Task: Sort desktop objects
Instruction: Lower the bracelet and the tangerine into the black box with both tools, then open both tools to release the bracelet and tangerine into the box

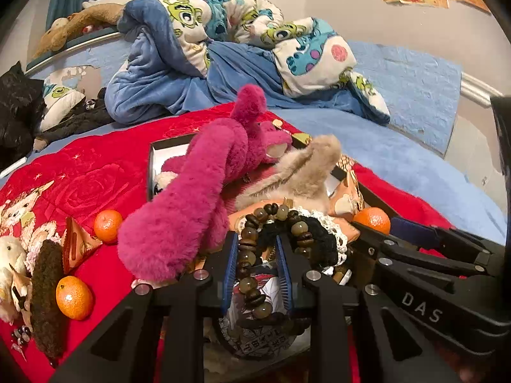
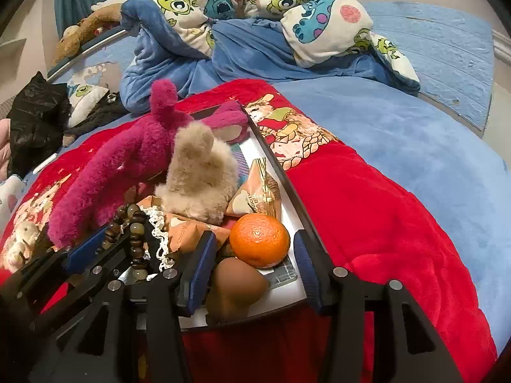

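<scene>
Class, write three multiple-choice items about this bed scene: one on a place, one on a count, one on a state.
1. Where does the tangerine by the right gripper lie?
A. in the box
B. on the blue sheet
C. on the pillow

2. How many tangerines does the left wrist view show?
A. one
B. three
C. five

3. How do the right gripper's fingers stand?
A. shut on a bracelet
B. open, either side of the tangerine
C. shut, nothing near

Answers:
1. A: it sits inside the box's dark rim.
2. B: two on the red blanket at and, and one in the box.
3. B: gaps show on both sides.
</scene>
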